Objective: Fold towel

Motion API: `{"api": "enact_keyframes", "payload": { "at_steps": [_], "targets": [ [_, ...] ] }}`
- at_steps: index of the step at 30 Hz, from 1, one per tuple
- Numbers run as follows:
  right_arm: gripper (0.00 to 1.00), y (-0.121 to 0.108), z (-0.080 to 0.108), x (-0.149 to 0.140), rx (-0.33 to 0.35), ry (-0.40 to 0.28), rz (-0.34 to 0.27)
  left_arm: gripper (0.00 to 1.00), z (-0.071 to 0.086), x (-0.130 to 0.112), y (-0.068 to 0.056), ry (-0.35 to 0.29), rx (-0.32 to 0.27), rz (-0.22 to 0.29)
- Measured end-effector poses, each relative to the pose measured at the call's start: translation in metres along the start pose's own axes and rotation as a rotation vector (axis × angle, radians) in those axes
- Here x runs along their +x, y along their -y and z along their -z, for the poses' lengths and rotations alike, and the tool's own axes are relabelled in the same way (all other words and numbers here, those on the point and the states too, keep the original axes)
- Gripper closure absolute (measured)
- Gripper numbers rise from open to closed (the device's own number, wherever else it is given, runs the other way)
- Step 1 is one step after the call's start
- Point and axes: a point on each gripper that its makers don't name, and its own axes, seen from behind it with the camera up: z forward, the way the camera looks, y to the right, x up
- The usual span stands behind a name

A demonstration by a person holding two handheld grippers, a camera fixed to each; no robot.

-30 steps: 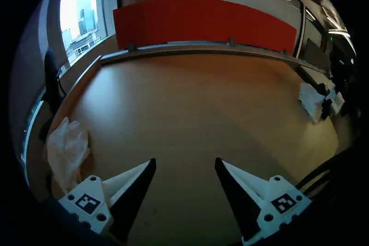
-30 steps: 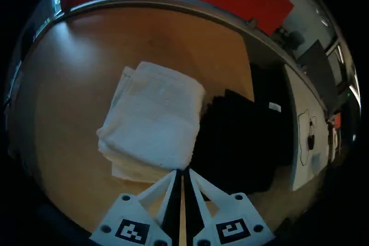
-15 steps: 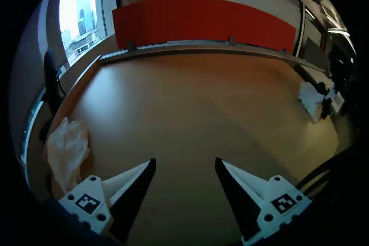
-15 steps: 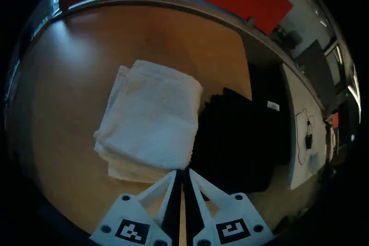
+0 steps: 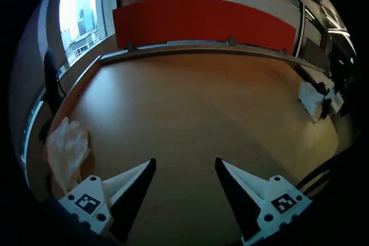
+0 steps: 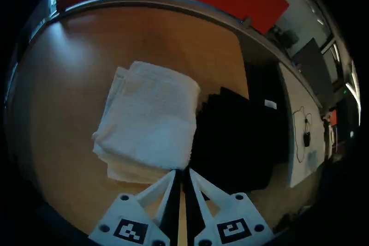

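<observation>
I have the left tongs (image 5: 184,160) spread wide over the light wooden bench (image 5: 193,107), with nothing between their fingers. A crumpled white bundle (image 5: 67,149), cloth or plastic I cannot tell, lies near the bench's left edge, just beyond the left finger. A long red partition panel (image 5: 203,20) runs along the far side, with a bright window (image 5: 80,15) to its left.

In the right gripper view, the right tongs (image 6: 182,172) are pressed together and grip nothing. The folded white terry towel (image 6: 147,117) lies on the bench as a thick rectangular stack, its layers showing along the near edge, just ahead and to the left of the closed tips. I cannot tell whether the tips touch it. A black folded cloth (image 6: 235,140) lies against the towel's right side, by the bench's edge.
</observation>
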Motion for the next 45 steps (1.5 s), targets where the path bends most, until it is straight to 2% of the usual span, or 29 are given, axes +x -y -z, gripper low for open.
{"api": "enact_keyframes", "payload": {
  "at_steps": [2,6,10,12,14,16,18,29,30,32,34,45],
  "targets": [
    [0.92,-0.001,0.0,-0.001,-0.004,0.004,-0.001,0.05,0.0,0.0,0.0,0.0,0.0,0.0],
    [0.78,-0.003,0.0,-0.003,-0.018,0.01,-0.002,0.05,0.0,-0.001,0.001,0.0,0.0,-0.002],
    [0.58,-0.005,0.001,-0.004,-0.036,0.01,0.0,0.06,0.001,-0.001,0.001,-0.002,-0.001,-0.003],
    [0.42,-0.007,0.002,-0.004,-0.046,0.01,0.002,0.05,0.001,0.0,0.001,-0.004,-0.002,-0.002],
    [0.37,-0.01,0.003,-0.005,-0.062,0.011,0.006,0.05,0.002,0.0,0.001,-0.006,-0.003,-0.001],
    [0.36,-0.013,0.004,-0.005,-0.075,0.012,0.009,0.05,0.002,0.0,0.002,-0.007,-0.003,0.0],
    [0.31,-0.015,0.005,-0.006,-0.088,0.013,0.01,0.06,0.002,0.0,0.002,-0.008,-0.002,0.0],
    [0.29,-0.026,0.015,-0.01,-0.134,0.012,0.002,0.05,0.004,0.002,0.003,-0.019,-0.007,0.002],
    [0.28,-0.025,0.015,-0.01,-0.133,0.01,0.001,0.05,0.004,0.002,0.003,-0.02,-0.007,0.002],
    [0.14,-0.023,0.017,-0.009,-0.126,0.002,-0.003,0.05,0.005,0.002,0.002,-0.022,-0.009,0.002],
    [0.08,-0.021,0.018,-0.008,-0.121,-0.006,-0.007,0.05,0.005,0.003,0.003,-0.024,-0.01,0.002],
    [0.09,-0.009,0.026,0.001,-0.098,-0.043,-0.016,0.05,0.008,0.006,0.003,-0.038,-0.014,0.001]
  ]
}}
